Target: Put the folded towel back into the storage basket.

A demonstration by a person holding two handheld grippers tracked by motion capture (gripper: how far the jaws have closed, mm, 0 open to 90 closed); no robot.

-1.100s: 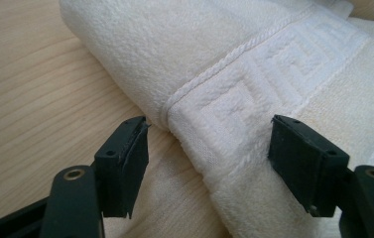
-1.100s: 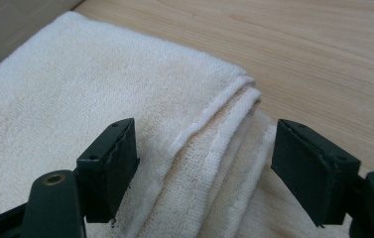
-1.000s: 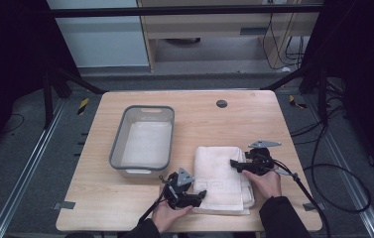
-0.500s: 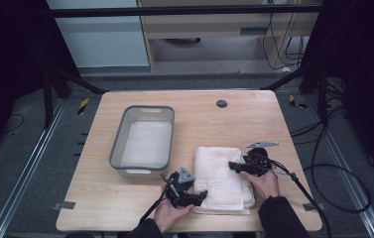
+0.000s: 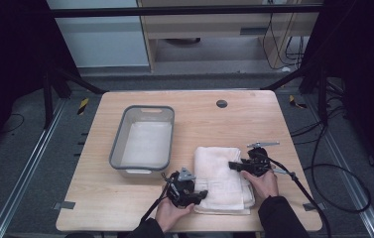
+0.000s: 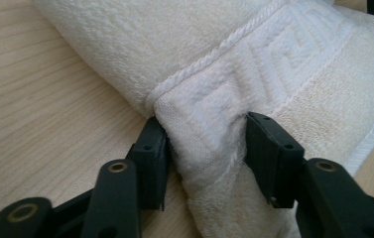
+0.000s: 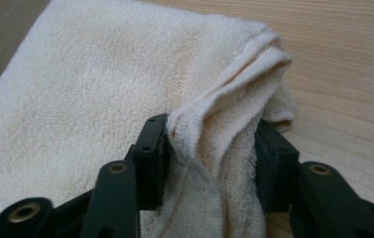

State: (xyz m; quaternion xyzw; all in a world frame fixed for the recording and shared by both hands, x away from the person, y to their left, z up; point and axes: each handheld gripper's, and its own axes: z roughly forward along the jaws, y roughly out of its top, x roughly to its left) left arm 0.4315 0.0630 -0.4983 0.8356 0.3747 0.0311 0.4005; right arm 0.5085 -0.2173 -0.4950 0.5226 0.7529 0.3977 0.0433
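Folded towel lay on the table beside the grey tub; left gripper and right gripper each pinched a bunched edge, so lifting both together evenly seemed best.

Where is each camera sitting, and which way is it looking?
High view: sits above the person's side, looking forward and down at the table, tub and towel; both hands and sleeves show.
Left gripper view: rides the left claw, looking along its jaws, which pinch the towel's patterned edge.
Right gripper view: rides the right claw, looking along its jaws, which pinch the towel's bunched folds.
Shared: all three show the towel on the wooden table.
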